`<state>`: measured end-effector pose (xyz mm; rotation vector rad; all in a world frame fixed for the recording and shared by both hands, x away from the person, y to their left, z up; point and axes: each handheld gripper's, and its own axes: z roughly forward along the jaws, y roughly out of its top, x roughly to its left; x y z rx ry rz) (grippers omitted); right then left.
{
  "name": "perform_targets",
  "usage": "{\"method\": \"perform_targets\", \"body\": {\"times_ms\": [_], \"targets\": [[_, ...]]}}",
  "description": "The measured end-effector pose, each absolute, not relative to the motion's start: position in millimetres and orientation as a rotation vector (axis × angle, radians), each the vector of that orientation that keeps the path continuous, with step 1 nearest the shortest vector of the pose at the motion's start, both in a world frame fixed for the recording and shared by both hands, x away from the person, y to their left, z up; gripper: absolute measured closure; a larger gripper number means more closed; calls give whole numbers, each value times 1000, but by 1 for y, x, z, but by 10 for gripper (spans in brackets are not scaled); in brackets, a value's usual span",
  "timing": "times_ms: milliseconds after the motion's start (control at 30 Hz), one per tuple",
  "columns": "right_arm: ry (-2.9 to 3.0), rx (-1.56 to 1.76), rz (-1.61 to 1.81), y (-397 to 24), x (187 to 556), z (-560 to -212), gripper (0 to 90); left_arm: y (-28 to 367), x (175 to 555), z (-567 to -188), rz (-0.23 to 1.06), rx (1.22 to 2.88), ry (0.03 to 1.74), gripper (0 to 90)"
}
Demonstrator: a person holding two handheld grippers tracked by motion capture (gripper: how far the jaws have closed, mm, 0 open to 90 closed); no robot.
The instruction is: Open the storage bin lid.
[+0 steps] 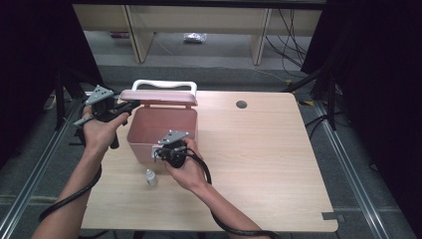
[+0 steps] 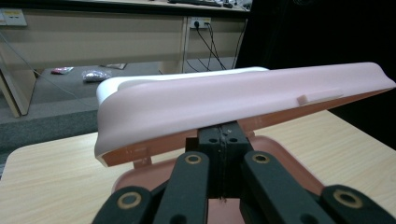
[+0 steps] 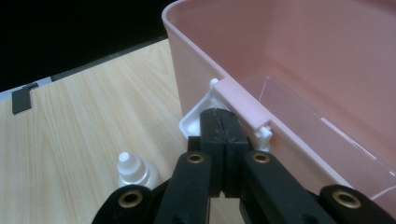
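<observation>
Desk of pale wood grain carrying an open pink box, with a claw at work on each end of it.

The desk (image 1: 259,169) is a light laminate top with a round cable hole near its far edge, set on grey carpet between metal floor rails; beyond it stand beige furniture panels with cables trailing on the floor, and dark curtains close in both sides. The pink box (image 1: 161,132) sits left of the desk's middle, its lid (image 1: 159,97) raised at the back with a white handle above. The left claw (image 1: 133,105) is clenched, its tips under the lid's left edge. The right claw (image 1: 160,153) is clenched against the white latch (image 3: 196,122) on the box's front wall. A small white dropper bottle (image 1: 151,177) stands just in front of the box.
</observation>
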<state>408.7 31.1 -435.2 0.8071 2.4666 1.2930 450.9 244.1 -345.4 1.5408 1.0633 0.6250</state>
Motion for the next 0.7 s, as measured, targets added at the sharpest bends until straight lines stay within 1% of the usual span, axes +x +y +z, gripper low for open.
{"method": "perform_targets", "body": {"times_ms": [467,700], "targets": [[2463,771,1290,31,410,-436,900,240,470,-339,637,1478,1086,898],[2460,793,1296,31,408,-436,900,241,477,-342,677,1437,1106,898]]}}
